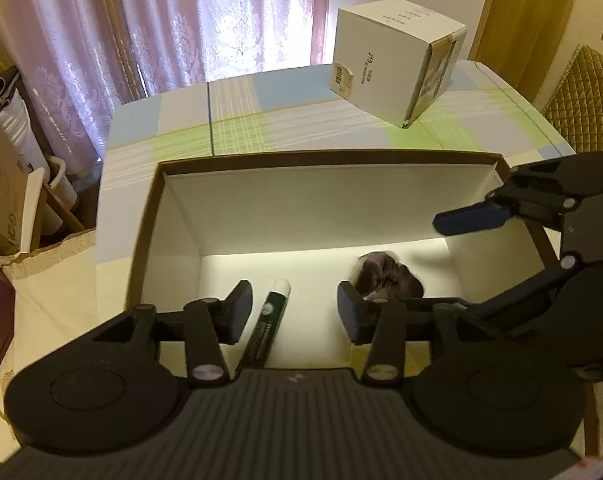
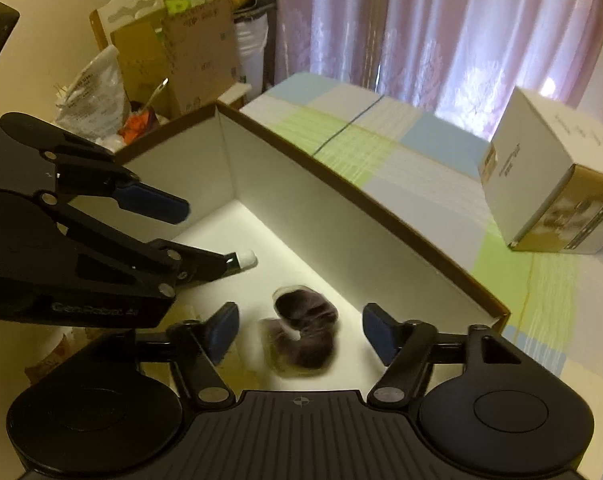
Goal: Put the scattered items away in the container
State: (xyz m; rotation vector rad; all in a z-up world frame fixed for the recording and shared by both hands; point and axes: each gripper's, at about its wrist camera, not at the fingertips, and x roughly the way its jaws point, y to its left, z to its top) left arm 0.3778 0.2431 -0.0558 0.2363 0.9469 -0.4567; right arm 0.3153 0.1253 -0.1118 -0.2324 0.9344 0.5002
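A box with brown outer walls and a white inside stands on the checked tablecloth. On its floor lies a green marker with a white cap, directly below the gap of my left gripper, which is open and not touching it. A dark purplish item, blurred, lies in the box under my right gripper, whose fingers are spread apart. From the right, one blue-padded finger of the right gripper reaches over the box. The left gripper shows in the right wrist view beside the marker's cap.
A white carton stands on the table behind the box. Pink curtains hang at the back. A quilted chair back is at the right. Cardboard boxes and bags are piled beyond the table's left edge.
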